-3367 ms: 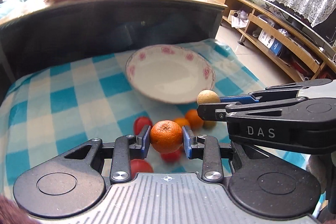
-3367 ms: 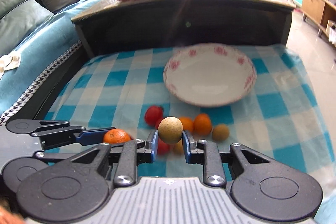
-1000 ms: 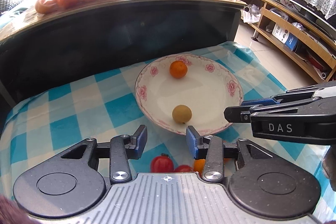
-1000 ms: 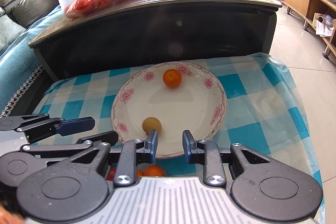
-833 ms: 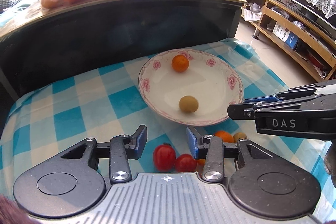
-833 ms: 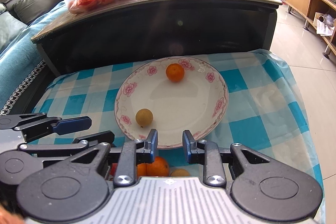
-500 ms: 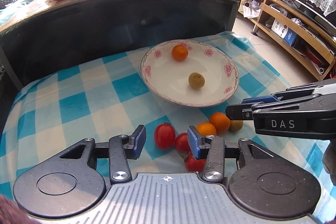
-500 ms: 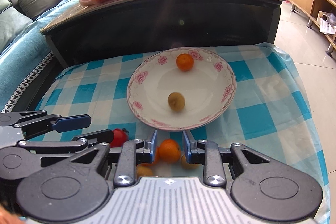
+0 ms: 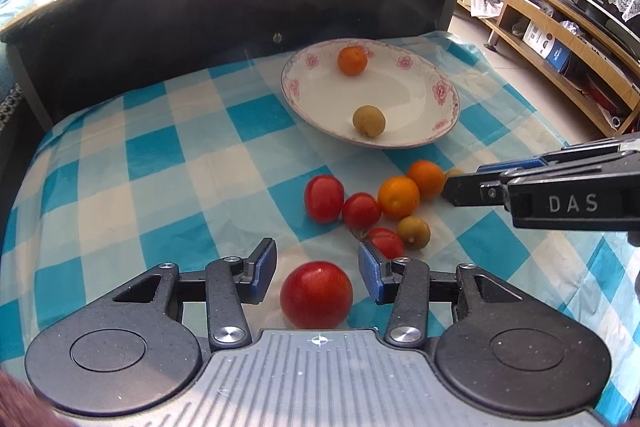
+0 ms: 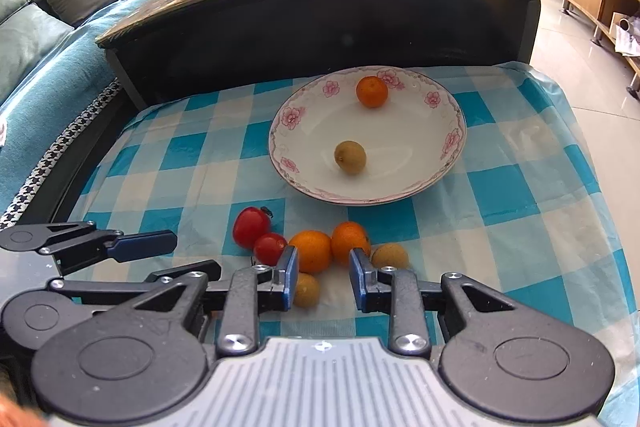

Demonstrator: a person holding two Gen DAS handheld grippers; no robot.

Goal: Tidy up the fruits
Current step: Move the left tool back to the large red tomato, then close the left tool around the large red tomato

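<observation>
The left gripper [image 9: 317, 269] hung over the checked cloth [image 9: 160, 155], its jaws apart and empty, a big tomato [image 9: 316, 295] lying between them untouched. The right gripper [image 10: 323, 277] had its jaws slightly apart and opening, holding nothing, just above the loose oranges [image 10: 310, 251]. The flowered plate [image 10: 452, 147] farther off held one orange [image 10: 372, 91] and a small brown fruit [image 10: 350, 157].

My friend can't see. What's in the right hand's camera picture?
A flowered plate on a blue checked cloth holds one orange and one small brown fruit. Nearer, the empty right tool hovers over loose oranges and tomatoes.
</observation>
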